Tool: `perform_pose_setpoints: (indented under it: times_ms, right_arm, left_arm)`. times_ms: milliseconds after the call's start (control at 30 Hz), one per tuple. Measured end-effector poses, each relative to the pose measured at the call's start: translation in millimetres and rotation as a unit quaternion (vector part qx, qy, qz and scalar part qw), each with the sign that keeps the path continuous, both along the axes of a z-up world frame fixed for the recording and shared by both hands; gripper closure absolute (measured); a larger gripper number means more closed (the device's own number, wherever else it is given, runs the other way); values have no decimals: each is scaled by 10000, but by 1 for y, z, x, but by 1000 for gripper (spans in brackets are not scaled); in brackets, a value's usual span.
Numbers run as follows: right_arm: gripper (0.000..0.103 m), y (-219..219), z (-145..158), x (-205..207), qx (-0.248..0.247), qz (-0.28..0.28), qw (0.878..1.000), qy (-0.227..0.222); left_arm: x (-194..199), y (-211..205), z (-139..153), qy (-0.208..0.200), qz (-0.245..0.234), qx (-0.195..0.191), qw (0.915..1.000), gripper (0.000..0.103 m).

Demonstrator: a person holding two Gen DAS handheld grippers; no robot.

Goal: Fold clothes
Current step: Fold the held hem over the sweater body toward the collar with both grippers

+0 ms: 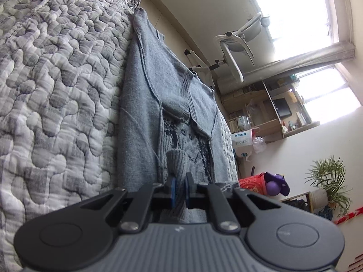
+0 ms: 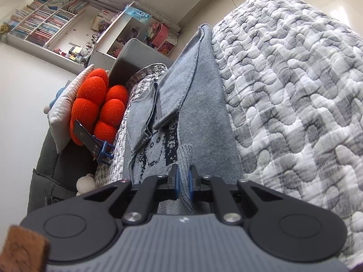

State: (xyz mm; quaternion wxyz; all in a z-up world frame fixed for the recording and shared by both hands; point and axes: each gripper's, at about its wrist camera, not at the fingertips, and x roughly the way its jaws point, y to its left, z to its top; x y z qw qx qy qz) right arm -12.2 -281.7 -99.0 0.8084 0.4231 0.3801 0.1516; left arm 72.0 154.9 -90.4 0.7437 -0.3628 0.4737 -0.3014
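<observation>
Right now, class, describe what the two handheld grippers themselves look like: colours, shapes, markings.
Both look alike. The left gripper and right gripper each have a grey ribbed body with a small white mark, two round black discs at the sides, black linkage bars with silver pivot screws, and blue pads on black fingers. No cables, hands or sleeves show.

Grey sweater (image 1: 145,104): soft knit, matt, ribbed at cuffs and collar. Quilted bedspread (image 1: 56,79): puffy stitched cloth, matt. Left gripper (image 1: 180,189) and right gripper (image 2: 183,181): matt black plastic arms, bright metal rivets, blue pads. Red cushion (image 2: 97,104): nubby fabric. Far shelf (image 1: 270,111): wood.
</observation>
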Motion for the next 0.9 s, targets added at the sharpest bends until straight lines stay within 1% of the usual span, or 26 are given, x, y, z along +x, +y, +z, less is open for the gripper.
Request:
perform_pose_setpoints:
  times_ms: [100, 167, 267, 333, 400, 467, 567, 700, 767, 833, 900]
  right_arm:
    - [93, -1, 3, 6, 127, -94, 9999, -41]
    - [93, -2, 6, 12, 236, -180, 9995, -71]
    - [93, -7, 9, 21, 444, -335, 9984, -124]
    - [93, -9, 10, 28, 554, -417, 9975, -149]
    - [93, -12, 10, 34, 642, -492, 9966, -147]
    - [93, -14, 9, 40, 722, -571, 9956, -146]
    - [93, -18, 7, 47, 782, -709, 9943, -120]
    - [93, -19, 3, 55, 679, -855, 9940, -72]
    - [93, -18, 1, 60, 598, -877, 9943, -43]
    - [93, -17, -2, 64, 528, -892, 9946, -12]
    - [93, -15, -4, 68, 439, -913, 9949, 13]
  left_arm:
    - [7, 1, 6, 114, 128, -203, 9996, 96]
    - [11, 3, 13, 103, 229, -312, 9992, 96]
    - [18, 4, 17, 248, 446, -498, 9975, 96]
    - [24, 1, 20, 349, 482, -356, 9976, 96]
    - [28, -1, 22, 338, 530, -227, 9978, 96]
    - [31, 2, 18, 322, 622, -259, 9972, 96]
    - [37, 4, 3, 354, 751, -255, 9962, 96]
    - [47, 4, -15, 562, 844, -244, 9945, 96]
    - [49, 4, -16, 559, 870, -208, 9944, 96]
    - [51, 4, -14, 467, 863, -106, 9951, 96]
    - [52, 3, -12, 351, 843, 176, 9957, 96]
